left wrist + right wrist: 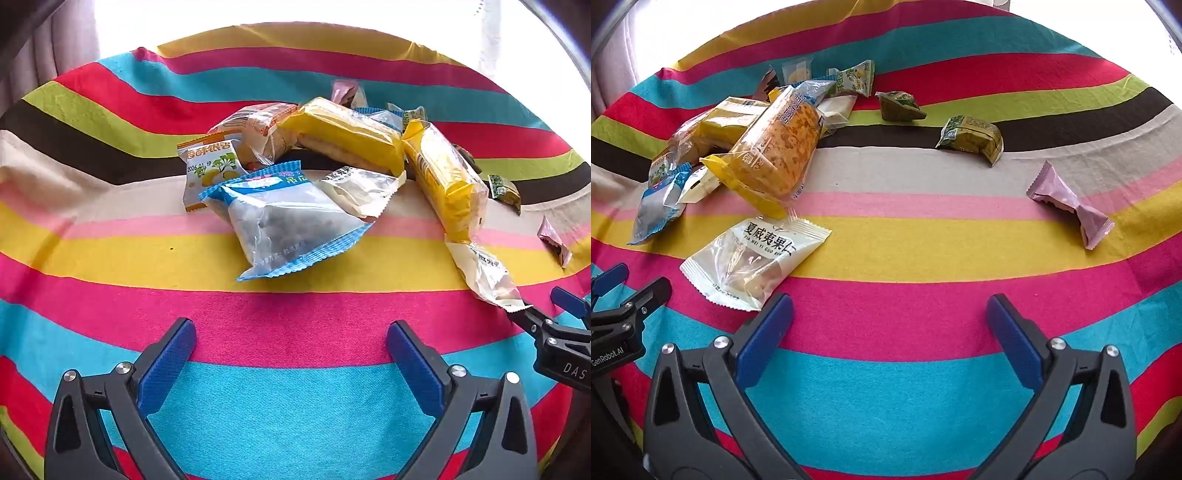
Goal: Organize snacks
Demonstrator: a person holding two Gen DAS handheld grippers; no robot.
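Note:
A heap of snack packets lies on a striped cloth (295, 325). In the left wrist view a blue-edged clear pouch (288, 225) is nearest, with two yellow cake packets (347, 136) (447, 181) and an orange-and-white packet (210, 166) behind. My left gripper (291, 343) stands open short of the pouch, nothing between its fingers. In the right wrist view a white nut packet (753, 262) lies just beyond the left finger (764, 339) of my open right gripper (890, 317). A pink wrapper (1071, 203) and two green packets (971, 138) (901, 107) lie apart on the right.
The cloth (886, 387) covers the whole table, and its far edge meets a bright window. Each gripper shows at the edge of the other's view: the right one (554, 325), the left one (617, 295). Bare cloth lies in front of both.

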